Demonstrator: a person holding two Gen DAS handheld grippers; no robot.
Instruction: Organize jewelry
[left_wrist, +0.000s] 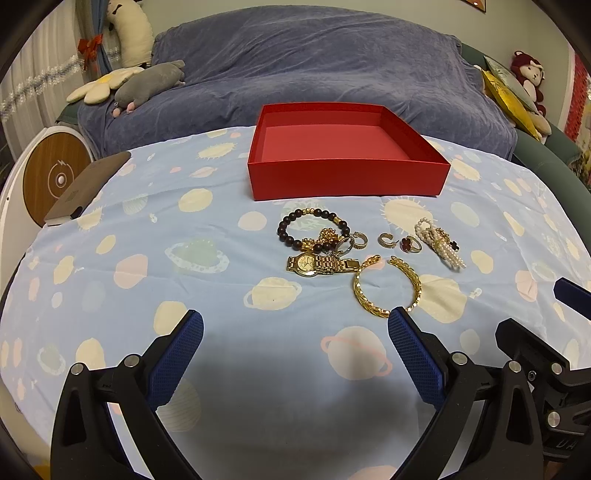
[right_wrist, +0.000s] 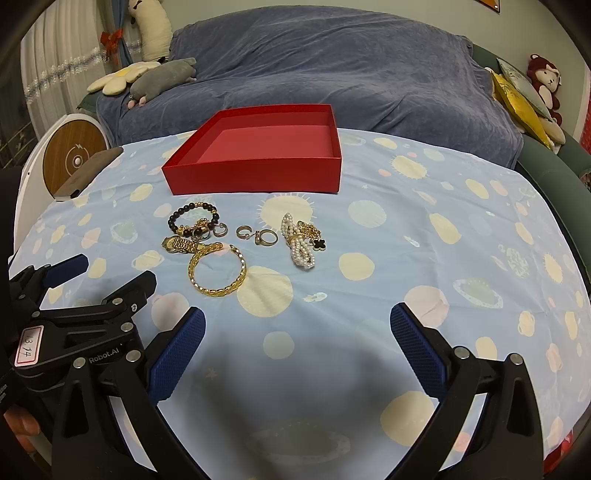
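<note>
Two hand-held tongs hover side by side above a table draped in a pale blue planet-print cloth (left_wrist: 110, 229). The left tongs (left_wrist: 295, 325) stand wide apart, gripping nothing; the right tongs (right_wrist: 297, 319) likewise gape wide and empty.

Just beyond the left tongs' right fingertip lies a gold open bangle (left_wrist: 386, 286). Past it sit a gold watch (left_wrist: 314, 264), a dark bead bracelet (left_wrist: 314, 230), small hoop earrings and rings (left_wrist: 400, 242), and a pearl bracelet (left_wrist: 441, 245), ahead-left of the right tongs.

Farthest, beyond the jewelry, stands an empty red box (left_wrist: 347, 177).

Judging by this, sorting has not begun. Next likely comes reaching forward, closing on one piece, probably the bangle.
</note>
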